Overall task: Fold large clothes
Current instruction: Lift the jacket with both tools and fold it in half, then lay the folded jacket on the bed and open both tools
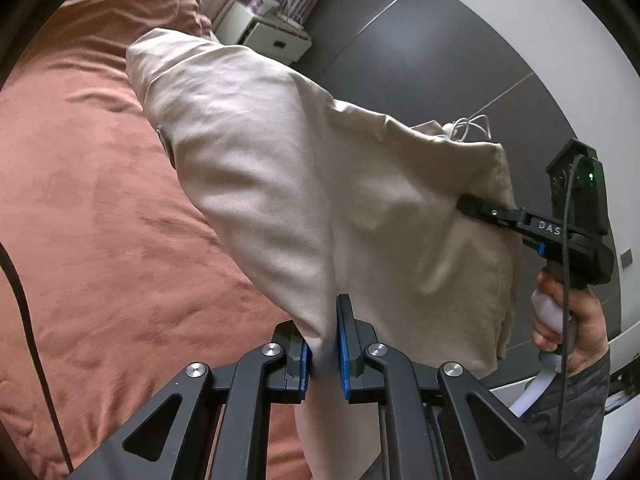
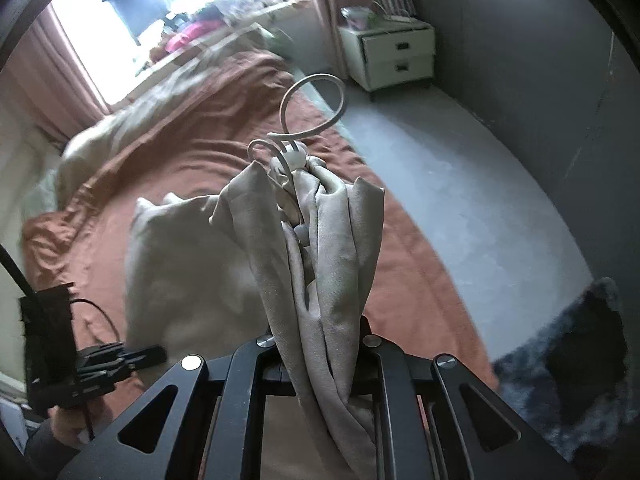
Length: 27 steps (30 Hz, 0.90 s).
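A large beige garment [image 1: 288, 168] with a white drawstring [image 2: 312, 116] is held up over a rust-coloured bed [image 1: 92, 208]. My left gripper [image 1: 323, 354] is shut on a bunched fold of it at the bottom of the left wrist view. My right gripper [image 1: 470, 205] is shut on the garment's right edge; in the right wrist view [image 2: 320, 344] the bunched cloth [image 2: 320, 248] hides its fingertips. The left gripper [image 2: 154, 354] shows at lower left there, blurred. The far part of the garment lies on the bed.
A white bedside cabinet [image 2: 394, 56] stands by the grey wall. Grey floor [image 2: 460, 184] runs beside the bed. A dark fluffy rug [image 2: 568, 364] lies at right. A bright window [image 2: 168, 12] with clutter on its sill is beyond the bed. A white curved surface [image 1: 540, 32] is at right.
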Each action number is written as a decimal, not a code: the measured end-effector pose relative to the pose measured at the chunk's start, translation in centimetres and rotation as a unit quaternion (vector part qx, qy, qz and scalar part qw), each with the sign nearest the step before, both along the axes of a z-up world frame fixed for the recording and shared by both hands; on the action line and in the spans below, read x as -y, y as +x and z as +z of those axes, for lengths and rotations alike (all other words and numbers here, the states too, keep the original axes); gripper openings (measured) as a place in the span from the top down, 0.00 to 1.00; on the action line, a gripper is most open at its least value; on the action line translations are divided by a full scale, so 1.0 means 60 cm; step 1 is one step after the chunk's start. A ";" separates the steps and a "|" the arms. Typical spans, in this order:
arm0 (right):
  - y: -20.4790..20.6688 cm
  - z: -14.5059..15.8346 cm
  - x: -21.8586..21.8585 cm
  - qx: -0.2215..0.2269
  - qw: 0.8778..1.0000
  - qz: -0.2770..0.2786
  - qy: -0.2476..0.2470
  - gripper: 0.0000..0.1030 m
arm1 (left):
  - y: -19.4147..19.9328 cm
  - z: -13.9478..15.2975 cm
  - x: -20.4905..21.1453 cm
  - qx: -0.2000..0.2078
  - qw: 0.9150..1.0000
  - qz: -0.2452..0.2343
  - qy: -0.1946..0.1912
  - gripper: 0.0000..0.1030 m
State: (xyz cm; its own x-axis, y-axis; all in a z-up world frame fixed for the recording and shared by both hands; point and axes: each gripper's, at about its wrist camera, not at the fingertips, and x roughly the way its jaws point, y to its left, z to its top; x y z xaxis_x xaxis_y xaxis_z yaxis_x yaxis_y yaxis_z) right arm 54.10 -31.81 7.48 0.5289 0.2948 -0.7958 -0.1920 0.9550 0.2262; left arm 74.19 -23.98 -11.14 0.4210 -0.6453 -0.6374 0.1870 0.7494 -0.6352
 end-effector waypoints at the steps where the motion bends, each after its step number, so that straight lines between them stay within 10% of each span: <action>1: 0.005 -0.002 -0.008 -0.005 1.000 -0.005 -0.014 0.92 | 0.008 -0.007 0.004 -0.003 1.000 0.000 -0.003 0.88; 6: 0.037 -0.035 -0.037 -0.040 0.998 -0.030 -0.047 0.82 | 0.038 -0.065 0.014 -0.035 0.999 0.024 0.009 0.75; 8: 0.042 -0.055 -0.058 -0.048 0.997 -0.028 -0.052 0.80 | 0.036 -0.092 0.006 -0.049 0.998 0.029 0.015 0.55; 12: 0.040 -0.081 -0.094 -0.054 0.995 -0.042 -0.074 0.73 | 0.018 -0.124 -0.005 -0.052 0.999 0.007 0.015 0.53; 17: 0.003 -0.061 -0.087 -0.022 0.989 -0.103 -0.101 0.24 | -0.013 -0.123 -0.003 -0.057 0.998 -0.018 0.012 0.53; 27: -0.211 -0.088 0.028 -0.025 0.982 -0.189 -0.017 0.24 | -0.091 -0.127 0.055 -0.070 0.997 -0.040 0.023 0.53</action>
